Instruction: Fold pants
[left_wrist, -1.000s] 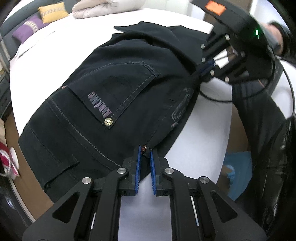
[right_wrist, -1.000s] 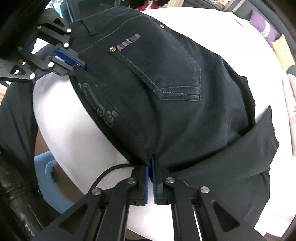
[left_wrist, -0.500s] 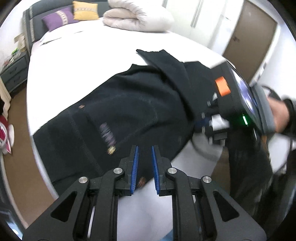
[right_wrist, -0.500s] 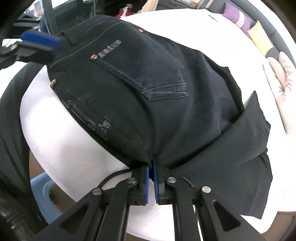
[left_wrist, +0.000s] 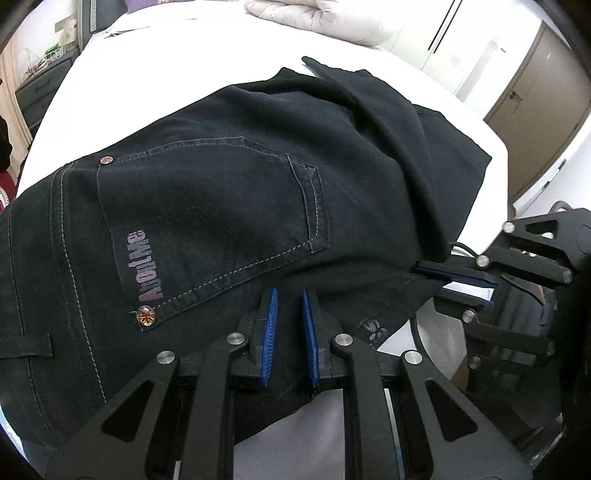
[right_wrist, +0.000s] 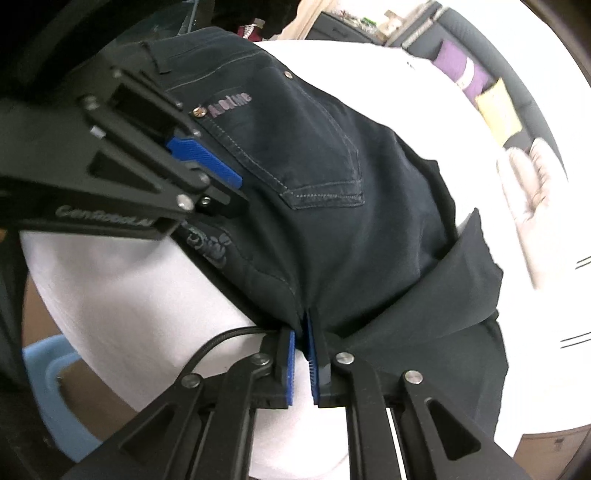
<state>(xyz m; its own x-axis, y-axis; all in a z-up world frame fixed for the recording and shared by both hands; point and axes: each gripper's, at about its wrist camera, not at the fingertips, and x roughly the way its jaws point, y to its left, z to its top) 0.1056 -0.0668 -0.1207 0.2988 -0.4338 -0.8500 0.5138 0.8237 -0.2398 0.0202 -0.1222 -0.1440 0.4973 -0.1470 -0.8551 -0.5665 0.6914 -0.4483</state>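
**A:** Left side first. Holding anything?

**B:** No. My left gripper (left_wrist: 290, 325) has its blue pads apart by a narrow slit, with nothing between them. It hangs tilted down over the seat of the pants (left_wrist: 229, 122).

**A:** Where do the pants lie?

**B:** Dark pants, back side up, spread on the white bed (left_wrist: 177, 66). The waistband is out to the left of my left jaws. The back pocket (left_wrist: 207, 221) is just ahead and left of them, and its rivet (left_wrist: 144, 316) is near my left pad. The legs are folded over and run away ahead and to the right.

**A:** Right side?

**B:** My right gripper (right_wrist: 303, 332) is clenched on the pants. Its tips pinch the near edge of the cloth, which puckers in toward them. There's bare sheet under those jaws and to their left. A black cable (right_wrist: 221, 338) is just left of them. The pants fan out ahead of them.

**A:** How far apart are the two?

**B:** They're near each other, both along the same near edge.
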